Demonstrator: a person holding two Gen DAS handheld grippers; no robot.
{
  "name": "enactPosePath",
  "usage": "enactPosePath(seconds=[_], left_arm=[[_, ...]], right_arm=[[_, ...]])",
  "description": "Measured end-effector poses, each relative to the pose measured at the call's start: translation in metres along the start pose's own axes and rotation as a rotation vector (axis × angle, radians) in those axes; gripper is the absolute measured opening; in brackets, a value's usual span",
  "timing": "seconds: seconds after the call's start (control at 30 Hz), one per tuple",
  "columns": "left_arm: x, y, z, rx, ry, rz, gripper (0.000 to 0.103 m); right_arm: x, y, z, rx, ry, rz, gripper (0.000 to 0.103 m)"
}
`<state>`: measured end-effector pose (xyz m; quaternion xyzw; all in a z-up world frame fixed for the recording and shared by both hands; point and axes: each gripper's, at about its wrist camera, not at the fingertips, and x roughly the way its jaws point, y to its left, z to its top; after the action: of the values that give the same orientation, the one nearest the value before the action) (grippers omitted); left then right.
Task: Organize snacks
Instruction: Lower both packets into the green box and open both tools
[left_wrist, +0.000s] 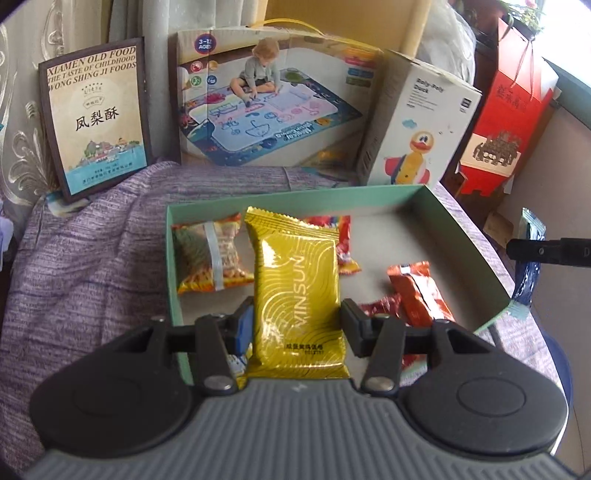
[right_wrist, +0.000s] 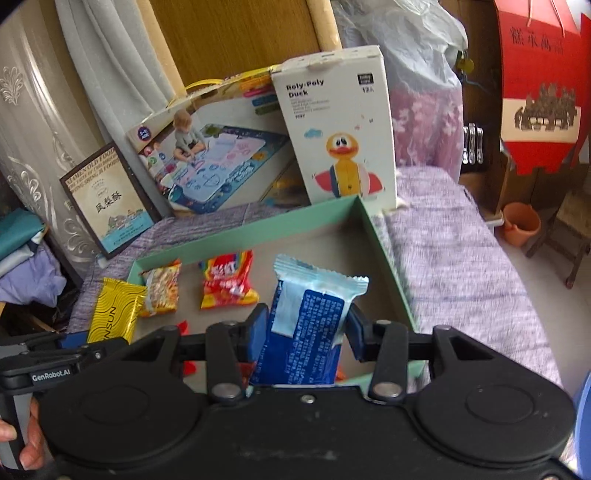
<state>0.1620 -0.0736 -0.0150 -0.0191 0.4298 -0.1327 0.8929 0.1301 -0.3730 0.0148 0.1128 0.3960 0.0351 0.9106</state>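
With the left gripper (left_wrist: 297, 328) pinching the gold pack (left_wrist: 295, 295) and the right gripper (right_wrist: 308, 332) the blue pack (right_wrist: 310, 332), we next lower both into the tray (left_wrist: 469, 236).

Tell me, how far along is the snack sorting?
Several snacks already lie in the green box: a noodle-patterned pack, a red candy bag and orange-red wrappers. In hand: the left tool grips a gold packet, the right tool a blue packet, both over the box. Left: setting those two down inside.
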Motion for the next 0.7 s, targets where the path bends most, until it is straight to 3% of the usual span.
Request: enactPosePath(seconds=[0.2, 0.4, 0.47, 0.5, 0.53, 0.57, 0.6, 0.7], left_arm=[[0.055, 0.015, 0.035, -0.060, 0.020, 0.029, 0.048], [0.093, 0.022, 0.044, -0.074, 0.041, 0.035, 0.048], [0.098, 0.021, 0.043, -0.063, 0.040, 0.042, 0.059], [0.100, 0.020, 0.043, -0.060, 0.043, 0.046, 0.079], [0.100, 0.018, 0.042, -0.056, 0.036, 0.051, 0.094], [0.099, 0.017, 0.041, -0.049, 0.023, 0.057, 0.097], [0.098, 0.015, 0.040, -0.039, 0.015, 0.060, 0.098], [0.095, 0.008, 0.038, -0.035, 0.031, 0.045, 0.100]], right_arm=[[0.074, 0.003, 0.043, -0.092, 0.054, -0.090, 0.044], [0.130, 0.002, 0.052, -0.123, 0.097, -0.116, 0.044], [0.140, 0.000, 0.052, -0.098, 0.098, -0.099, 0.055], [0.142, -0.002, 0.052, -0.077, 0.092, -0.082, 0.062], [0.141, -0.002, 0.051, -0.061, 0.077, -0.068, 0.076], [0.140, -0.002, 0.049, -0.056, 0.063, -0.062, 0.086], [0.138, -0.001, 0.047, -0.055, 0.052, -0.057, 0.089], [0.130, -0.003, 0.042, -0.036, 0.057, -0.041, 0.093]])
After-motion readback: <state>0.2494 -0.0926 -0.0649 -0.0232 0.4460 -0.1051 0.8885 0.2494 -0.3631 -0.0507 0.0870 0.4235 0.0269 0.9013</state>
